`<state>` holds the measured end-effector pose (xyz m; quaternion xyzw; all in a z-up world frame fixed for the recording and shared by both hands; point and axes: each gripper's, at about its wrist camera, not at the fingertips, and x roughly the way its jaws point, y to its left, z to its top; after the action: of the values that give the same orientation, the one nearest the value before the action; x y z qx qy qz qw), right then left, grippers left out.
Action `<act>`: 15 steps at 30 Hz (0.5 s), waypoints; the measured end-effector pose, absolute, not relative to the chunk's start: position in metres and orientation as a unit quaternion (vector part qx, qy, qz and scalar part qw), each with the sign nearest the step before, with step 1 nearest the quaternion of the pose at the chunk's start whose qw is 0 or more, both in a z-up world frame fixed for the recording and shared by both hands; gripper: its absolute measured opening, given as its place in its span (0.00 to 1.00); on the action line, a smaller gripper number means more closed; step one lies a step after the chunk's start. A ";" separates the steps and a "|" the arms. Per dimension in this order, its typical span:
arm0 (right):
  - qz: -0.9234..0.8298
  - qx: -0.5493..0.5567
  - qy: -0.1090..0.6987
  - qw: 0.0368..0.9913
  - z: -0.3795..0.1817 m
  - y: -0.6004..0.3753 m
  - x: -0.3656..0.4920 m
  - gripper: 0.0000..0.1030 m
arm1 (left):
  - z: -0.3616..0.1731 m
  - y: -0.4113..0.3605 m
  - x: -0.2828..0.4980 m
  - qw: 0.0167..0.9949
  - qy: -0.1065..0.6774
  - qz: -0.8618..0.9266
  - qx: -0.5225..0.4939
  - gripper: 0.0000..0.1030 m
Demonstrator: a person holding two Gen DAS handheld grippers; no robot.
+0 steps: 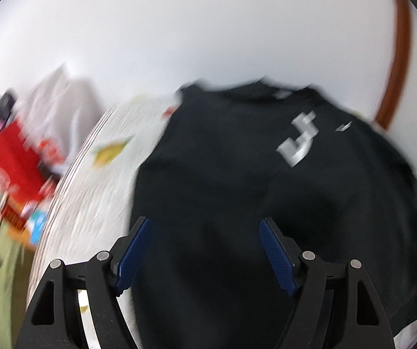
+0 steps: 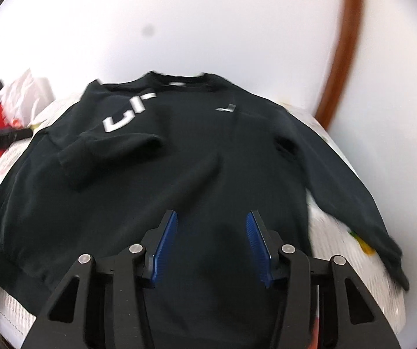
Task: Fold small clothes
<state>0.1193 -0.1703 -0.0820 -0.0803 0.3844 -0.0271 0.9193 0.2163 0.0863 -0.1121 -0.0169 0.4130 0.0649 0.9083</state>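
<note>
A black sweatshirt point(image 2: 179, 174) with white lettering point(image 2: 129, 113) lies flat, chest up, on a white quilted cover point(image 2: 339, 232). In the right wrist view one sleeve point(image 2: 109, 157) is folded across the chest. The other sleeve point(image 2: 351, 197) stretches out to the right, over the cover's edge. My right gripper point(image 2: 212, 213) hovers over the lower middle of the sweatshirt, open with nothing between its blue pads. The left wrist view is blurred. There my left gripper point(image 1: 205, 224) stands open over the sweatshirt point(image 1: 237, 174) near its left side, its pads point(image 1: 134, 250) bare.
A pile of other clothes, red point(image 1: 10, 154) and white point(image 1: 60, 107), lies beyond the cover's left edge. A brown wooden rail point(image 2: 345, 49) curves up at the right against a white wall. A dark bar point(image 2: 1, 138) reaches in from the left edge.
</note>
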 end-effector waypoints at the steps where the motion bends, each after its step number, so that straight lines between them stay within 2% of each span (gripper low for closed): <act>1: -0.022 -0.087 0.383 0.920 -0.082 -0.161 0.124 0.48 | -0.120 0.095 0.213 0.902 0.424 0.073 -0.019 0.72; 3: -0.002 -0.097 0.383 0.919 -0.083 -0.142 0.136 0.49 | -0.138 0.111 0.205 0.890 0.447 0.085 -0.027 0.72; 10: 0.080 -0.126 0.393 0.908 -0.094 -0.075 0.165 0.75 | -0.162 0.135 0.179 0.880 0.466 0.073 -0.046 0.72; 15: 0.115 -0.177 0.391 0.896 -0.114 -0.024 0.189 0.75 | -0.169 0.135 0.167 0.888 0.453 0.067 -0.048 0.73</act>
<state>0.1889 -0.0239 -0.1140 -0.1771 0.3911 0.1145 0.8959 0.1671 0.1353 -0.1686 -0.0485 0.4525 0.0671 0.8879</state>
